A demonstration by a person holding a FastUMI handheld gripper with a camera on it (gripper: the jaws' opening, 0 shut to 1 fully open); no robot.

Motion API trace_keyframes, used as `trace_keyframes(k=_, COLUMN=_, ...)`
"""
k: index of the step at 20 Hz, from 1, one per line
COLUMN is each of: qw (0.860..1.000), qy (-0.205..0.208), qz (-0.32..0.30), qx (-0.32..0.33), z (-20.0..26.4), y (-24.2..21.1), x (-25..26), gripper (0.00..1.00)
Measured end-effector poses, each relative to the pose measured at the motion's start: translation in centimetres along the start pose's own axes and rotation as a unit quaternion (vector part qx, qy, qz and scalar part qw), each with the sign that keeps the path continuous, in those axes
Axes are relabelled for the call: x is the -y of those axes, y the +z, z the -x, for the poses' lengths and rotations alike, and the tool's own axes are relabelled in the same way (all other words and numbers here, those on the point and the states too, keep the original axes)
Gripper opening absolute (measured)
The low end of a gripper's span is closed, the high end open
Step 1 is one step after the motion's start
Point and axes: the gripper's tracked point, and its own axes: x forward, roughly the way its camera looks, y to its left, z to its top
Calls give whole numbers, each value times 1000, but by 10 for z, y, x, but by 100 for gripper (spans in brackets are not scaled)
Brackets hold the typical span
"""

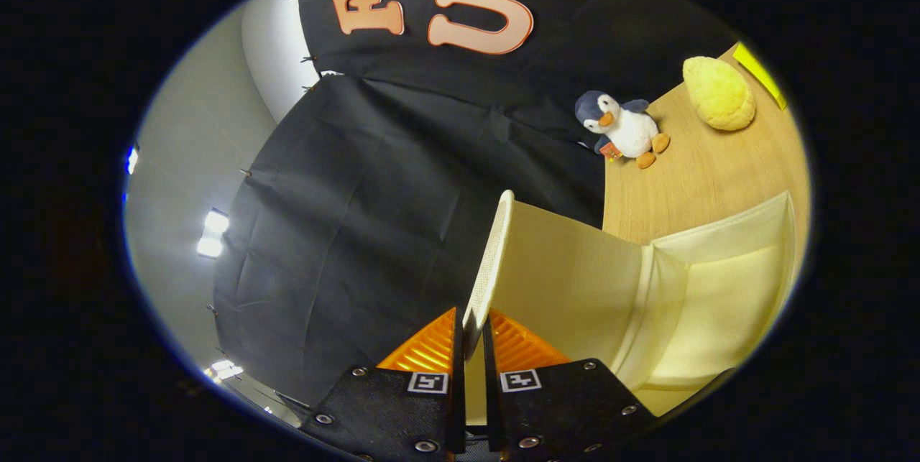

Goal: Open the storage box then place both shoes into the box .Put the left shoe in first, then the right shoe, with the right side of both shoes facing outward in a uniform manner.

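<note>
Gripper view: gripper (471, 347) clamped on the raised lid (490, 268) of the cream storage box (719, 304), which sits on the wooden table (704, 182). Penguin plush (622, 130) and yellow plush (719, 93) lie beyond.

I find no words or numbers I can read. My gripper (471, 329), pinched on the box lid (560, 268), carries a square black-and-white coded marker (428, 382) on each finger. At one o'clock, the toy penguin (627, 130) wears a red tag (611, 151) too small to read.
</note>
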Motion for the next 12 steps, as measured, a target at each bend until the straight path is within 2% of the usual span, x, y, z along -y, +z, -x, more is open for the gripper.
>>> trace_keyframes(k=6, qw=999, qy=-45, qz=-15, qx=-16, z=-59, y=-27, x=-2, gripper=12)
trace_keyframes(k=7, qw=998, qy=-47, qz=-19, qx=-21, z=-62, y=-32, x=-2, gripper=16)
trace_keyframes(k=8, qw=999, qy=-41, qz=-17, qx=-26, z=-64, y=-37, x=-6, gripper=25)
trace_keyframes(k=9, qw=999, qy=-41, qz=-6, qx=-33, z=-61, y=-43, x=-6, gripper=38)
trace_keyframes(k=10, qw=998, qy=-44, qz=12, qx=-38, z=-54, y=-46, x=-4, gripper=45)
trace_keyframes(k=11, qw=997, qy=-52, qz=31, qx=-40, z=-46, y=-47, x=2, gripper=63)
trace_keyframes(k=12, qw=996, qy=-61, qz=48, qx=-39, z=-32, y=-46, x=10, gripper=69)
